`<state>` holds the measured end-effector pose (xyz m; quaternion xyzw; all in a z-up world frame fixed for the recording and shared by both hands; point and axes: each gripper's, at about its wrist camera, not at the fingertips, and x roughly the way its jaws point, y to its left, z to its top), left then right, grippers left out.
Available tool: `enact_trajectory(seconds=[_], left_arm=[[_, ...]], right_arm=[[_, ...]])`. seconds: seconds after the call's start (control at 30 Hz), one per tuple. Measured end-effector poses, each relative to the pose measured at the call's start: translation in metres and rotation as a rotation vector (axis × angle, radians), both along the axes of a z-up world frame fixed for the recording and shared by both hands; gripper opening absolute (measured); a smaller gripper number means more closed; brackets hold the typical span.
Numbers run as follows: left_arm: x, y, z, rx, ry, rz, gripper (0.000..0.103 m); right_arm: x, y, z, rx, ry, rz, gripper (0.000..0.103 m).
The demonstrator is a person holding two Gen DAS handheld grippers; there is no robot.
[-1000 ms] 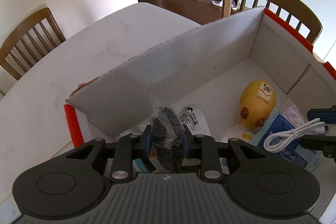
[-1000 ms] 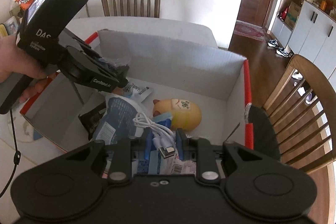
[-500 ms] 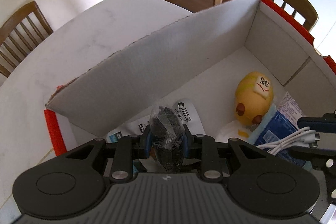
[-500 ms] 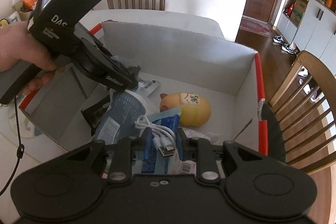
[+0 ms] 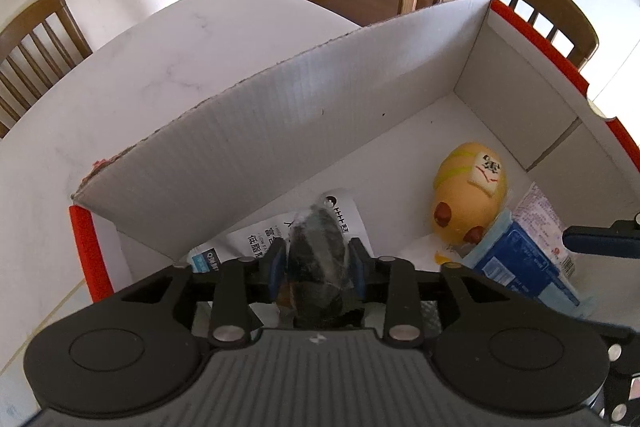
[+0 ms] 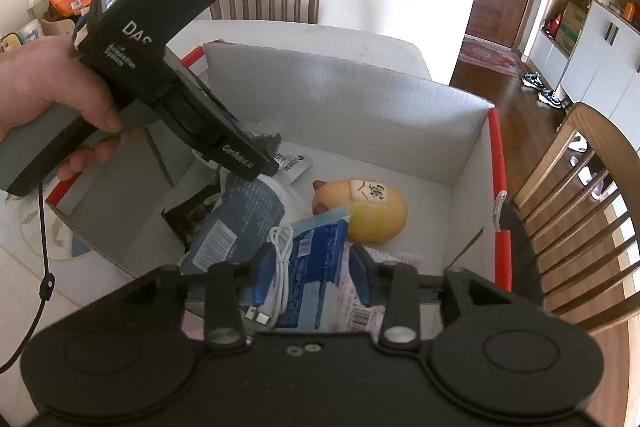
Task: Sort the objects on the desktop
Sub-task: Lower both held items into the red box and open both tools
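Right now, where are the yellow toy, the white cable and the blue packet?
yellow toy [image 6: 374,215]: right wrist view, its rounded body.
white cable [image 6: 282,269]: right wrist view, its coiled strands.
blue packet [image 5: 516,265]: left wrist view, its flat face.

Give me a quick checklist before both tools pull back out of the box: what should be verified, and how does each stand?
1. Left tool let go of the dark snack packet: ok, jaws just opened, gaps beside it.
2. Right tool free of the white cable: ok, jaws just opened, cable lies loose between them.
3. Both items inside the cardboard box: ok.
4. Yellow toy undisturbed: ok, resting on the box floor.
5. Packet fully settled: cannot tell.
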<state>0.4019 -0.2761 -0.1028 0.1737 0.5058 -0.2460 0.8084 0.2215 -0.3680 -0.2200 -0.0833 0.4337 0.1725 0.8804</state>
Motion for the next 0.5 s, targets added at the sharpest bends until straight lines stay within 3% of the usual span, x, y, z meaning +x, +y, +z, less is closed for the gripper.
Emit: enact_trajectory(seconds=[0.03, 0.07, 0.5], left_arm=[[-0.001, 0.0, 0.002, -0.007, -0.007, 0.001, 0.058], [-0.001, 0.002, 0.004, -0.007, -0.024, 0.004, 0.062], [-0.038, 0.008, 0.038, -0.071, -0.08, -0.005, 0.063]], right_arm=[[0.0, 0.0, 0.001, 0.003, 0.001, -0.001, 0.042], [-0.001, -0.001, 0.003, 0.008, 0.001, -0.003, 0.042], [-0.009, -0.002, 0.025, 0.037, -0.032, -0.021, 0.045]])
